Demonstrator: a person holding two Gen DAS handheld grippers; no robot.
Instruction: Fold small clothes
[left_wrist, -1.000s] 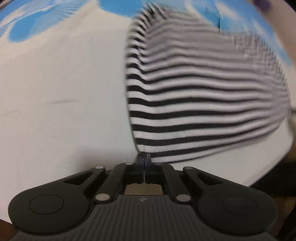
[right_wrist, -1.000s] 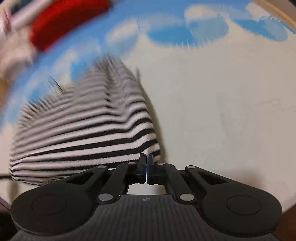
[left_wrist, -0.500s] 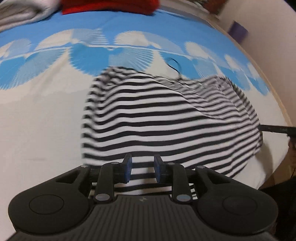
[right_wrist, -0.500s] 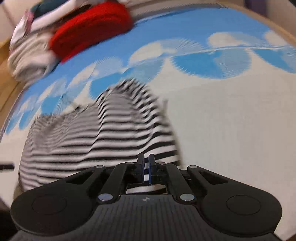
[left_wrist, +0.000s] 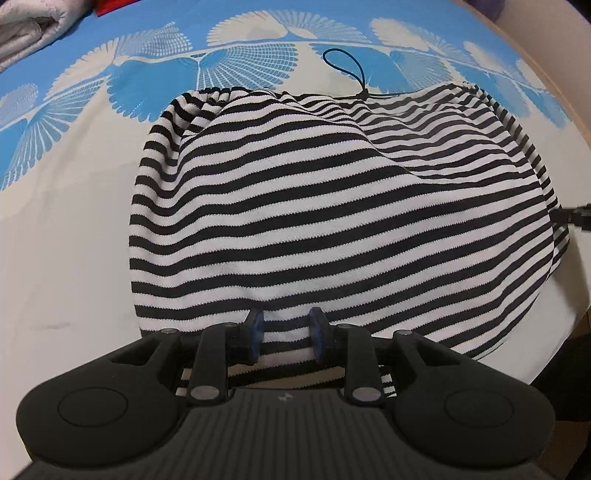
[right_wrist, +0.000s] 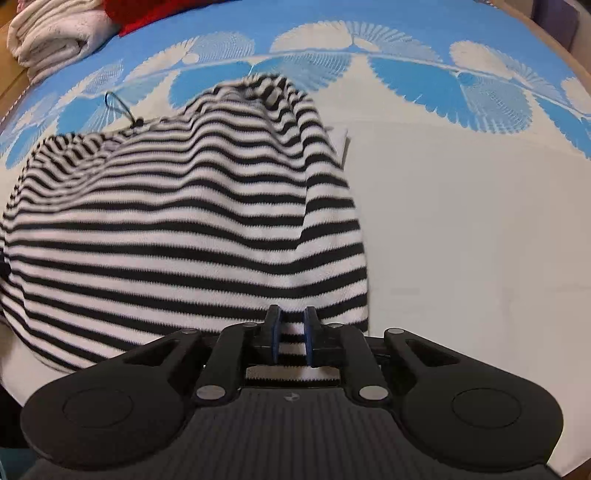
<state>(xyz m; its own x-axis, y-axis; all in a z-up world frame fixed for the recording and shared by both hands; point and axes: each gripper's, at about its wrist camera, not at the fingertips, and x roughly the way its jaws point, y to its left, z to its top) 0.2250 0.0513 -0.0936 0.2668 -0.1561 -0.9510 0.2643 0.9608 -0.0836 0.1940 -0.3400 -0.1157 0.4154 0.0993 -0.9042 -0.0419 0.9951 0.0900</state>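
Black-and-white striped knit garment (left_wrist: 343, 221) near the blue-and-cream cloth-covered tabletop (right_wrist: 461, 221) near edge, left gripper (left_wrist: 285, 334) parted, right gripper (right_wrist: 291, 332) narrowly parted, both holding nothing

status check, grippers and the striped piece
Left hand-held gripper open, right hand-held gripper open. Striped garment released, lying on the bedspread. Nothing blocking it.

The striped garment (left_wrist: 332, 221) is black-and-white knit with narrow horizontal bands, lying folded over itself on the cloth-covered table (left_wrist: 66, 258), its upper layer rumpled into soft ridges. A gathered waistband (left_wrist: 214, 94) shows at its far edge, where a thin black drawstring loop (left_wrist: 347, 66) trails onto the blue pattern. Its near hem lies close to the table's near edge.
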